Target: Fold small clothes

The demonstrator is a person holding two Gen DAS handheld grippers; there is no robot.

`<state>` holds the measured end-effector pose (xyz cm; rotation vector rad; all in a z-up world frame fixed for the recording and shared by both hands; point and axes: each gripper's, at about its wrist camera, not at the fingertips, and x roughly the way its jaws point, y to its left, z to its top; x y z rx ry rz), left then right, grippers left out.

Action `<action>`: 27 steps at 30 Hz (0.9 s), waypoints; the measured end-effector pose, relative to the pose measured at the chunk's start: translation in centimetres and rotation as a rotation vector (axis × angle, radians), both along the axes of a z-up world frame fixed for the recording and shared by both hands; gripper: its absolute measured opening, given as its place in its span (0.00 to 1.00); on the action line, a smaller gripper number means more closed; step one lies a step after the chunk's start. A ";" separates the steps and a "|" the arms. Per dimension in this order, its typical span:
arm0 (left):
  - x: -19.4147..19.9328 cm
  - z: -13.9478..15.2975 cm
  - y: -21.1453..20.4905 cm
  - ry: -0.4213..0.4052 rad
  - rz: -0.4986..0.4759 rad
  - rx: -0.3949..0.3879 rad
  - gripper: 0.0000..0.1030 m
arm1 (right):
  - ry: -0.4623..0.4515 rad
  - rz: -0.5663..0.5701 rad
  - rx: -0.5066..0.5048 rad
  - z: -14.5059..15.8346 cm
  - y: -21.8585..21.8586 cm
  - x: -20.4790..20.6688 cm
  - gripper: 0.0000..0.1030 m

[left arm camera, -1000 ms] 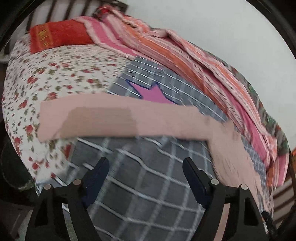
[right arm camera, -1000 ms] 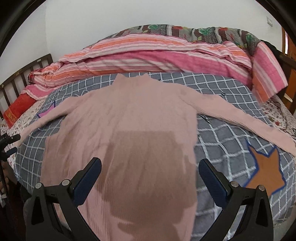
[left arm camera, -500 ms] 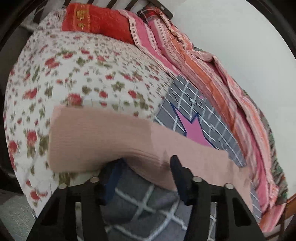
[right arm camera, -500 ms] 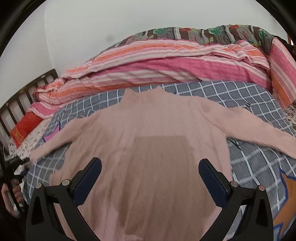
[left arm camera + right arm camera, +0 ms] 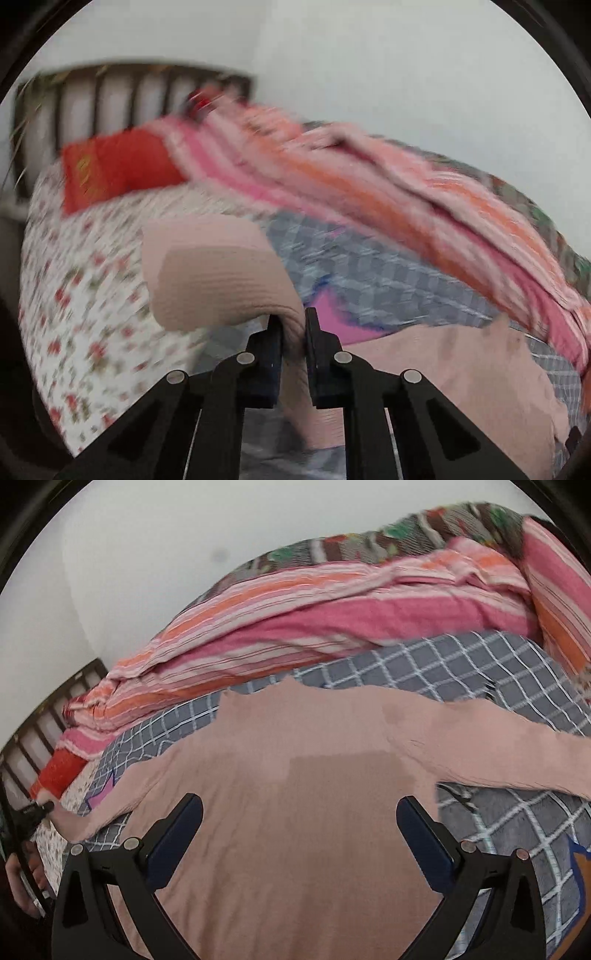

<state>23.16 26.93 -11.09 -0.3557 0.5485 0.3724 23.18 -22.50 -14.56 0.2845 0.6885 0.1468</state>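
Left tongs (image 5: pixel 293 328) are clamped tight on the left sleeve (image 5: pixel 218 273) of the pink sweater (image 5: pixel 295 812), with the cuff end flopping up and over to the left above the floral sheet (image 5: pixel 85 295). That view is pretty motion-blurred, so fine detail is a wash. Far left there's a red pillow (image 5: pixel 110 166) against the dark slatted headboard (image 5: pixel 129 96). Moving right, the sweater body lies flat on the grey checked blanket (image 5: pixel 461 664) covering the bed, neck pointing to the far side. Right tongs (image 5: pixel 299 830) hang spread wide open over the sweater's lower middle, gripping nothing. The right sleeve (image 5: pixel 517 753) stretches out to the right across the blanket. Along the far side sits a bunched-up pink and orange striped quilt (image 5: pixel 332 620). No containers anywhere, just bedding.
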 end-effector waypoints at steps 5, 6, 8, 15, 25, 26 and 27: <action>3.9 3.9 -8.3 -0.066 -0.170 0.084 0.10 | -0.032 -0.064 -0.025 0.8 -4.0 -1.0 1.00; 5.0 4.4 -10.5 -0.074 -0.216 0.095 0.10 | -0.036 -0.074 -0.026 0.8 -4.7 -1.1 1.00; 6.5 4.9 -14.0 -0.083 -0.283 0.103 0.10 | -0.034 -0.104 -0.027 0.6 -6.4 -1.2 1.00; 10.6 3.5 -29.2 -0.069 -0.558 0.076 0.11 | -0.009 -0.195 -0.007 0.3 -11.3 -1.2 1.00; 9.8 -3.1 -37.7 0.116 -0.729 -0.022 0.34 | -0.007 -0.237 0.039 0.4 -13.9 -1.6 1.00; 9.3 -3.0 -37.3 0.110 -0.729 -0.038 0.45 | -0.007 -0.234 0.035 0.4 -13.7 -1.6 0.99; 8.8 -2.9 -36.9 0.102 -0.723 -0.039 0.52 | -0.008 -0.229 0.030 0.4 -13.4 -1.5 1.00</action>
